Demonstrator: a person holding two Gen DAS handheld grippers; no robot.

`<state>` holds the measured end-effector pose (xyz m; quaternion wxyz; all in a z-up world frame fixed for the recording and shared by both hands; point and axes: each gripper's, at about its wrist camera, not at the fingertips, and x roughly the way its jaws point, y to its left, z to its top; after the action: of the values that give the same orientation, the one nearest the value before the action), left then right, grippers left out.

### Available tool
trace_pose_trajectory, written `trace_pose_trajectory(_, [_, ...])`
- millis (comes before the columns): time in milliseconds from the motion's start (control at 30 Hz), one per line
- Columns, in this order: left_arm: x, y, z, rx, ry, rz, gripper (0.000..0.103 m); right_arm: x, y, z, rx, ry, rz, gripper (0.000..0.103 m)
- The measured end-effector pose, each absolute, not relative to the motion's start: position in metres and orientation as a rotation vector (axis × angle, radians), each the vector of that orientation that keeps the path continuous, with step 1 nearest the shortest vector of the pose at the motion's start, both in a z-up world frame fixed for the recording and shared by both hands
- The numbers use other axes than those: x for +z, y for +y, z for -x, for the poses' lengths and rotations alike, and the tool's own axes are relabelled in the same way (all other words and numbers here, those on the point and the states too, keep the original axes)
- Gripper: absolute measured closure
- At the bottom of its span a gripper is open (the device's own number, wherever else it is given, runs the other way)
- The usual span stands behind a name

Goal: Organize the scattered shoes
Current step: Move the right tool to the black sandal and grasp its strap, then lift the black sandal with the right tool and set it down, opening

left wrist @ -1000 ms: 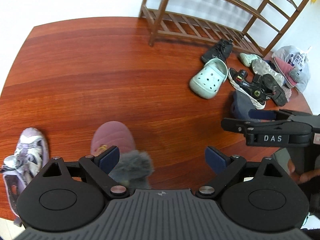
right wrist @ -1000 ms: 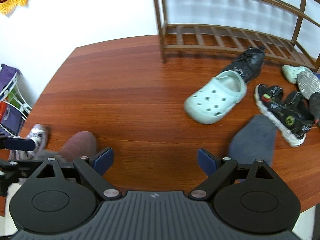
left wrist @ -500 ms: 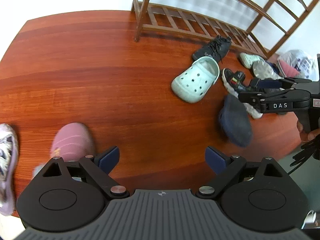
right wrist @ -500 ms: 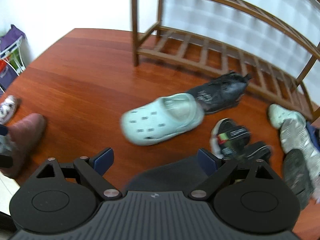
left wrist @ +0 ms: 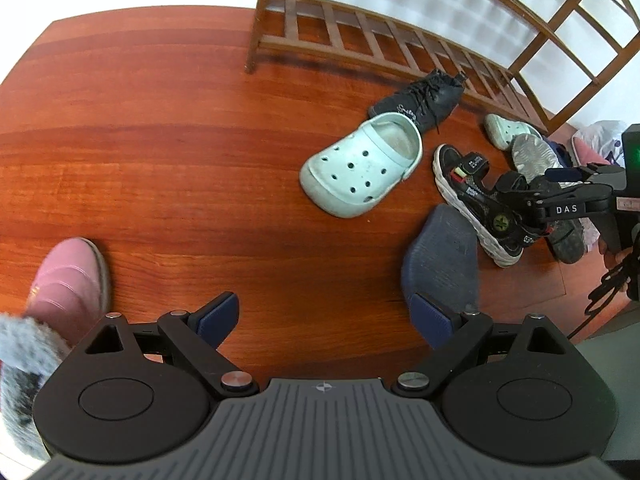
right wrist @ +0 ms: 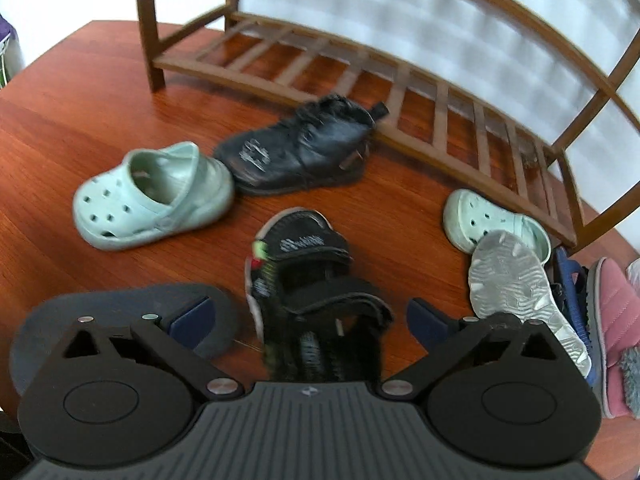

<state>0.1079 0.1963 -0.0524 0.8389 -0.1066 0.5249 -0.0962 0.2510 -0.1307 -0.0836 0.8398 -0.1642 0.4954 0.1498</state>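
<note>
Two grippers spread, nothing held; right gripper jaws just widened over black strapped sandal, bottom centre. Risk: pad snags dark blue flat sole lower left. Left gripper over bare floor.

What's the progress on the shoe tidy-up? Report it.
Done: nothing; the wooden rack holds no shoes. In hand: nothing; right gripper, just opening, hovers over the black sandal; left gripper is open. Left: mint clog, black shoe and the others.

Left gripper open, nothing between pads. Right gripper angled downward, jaws just opened wider, gripping nothing.
</note>
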Motion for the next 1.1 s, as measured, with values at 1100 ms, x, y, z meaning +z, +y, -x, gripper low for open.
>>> trace_pose_trajectory(1100, [-0.048, 0.174, -0.107, -0.168, 1.107, 0.231, 0.01, -0.116, -0.159, -0.256, 0.365, 1.201, 0.102, 0.037])
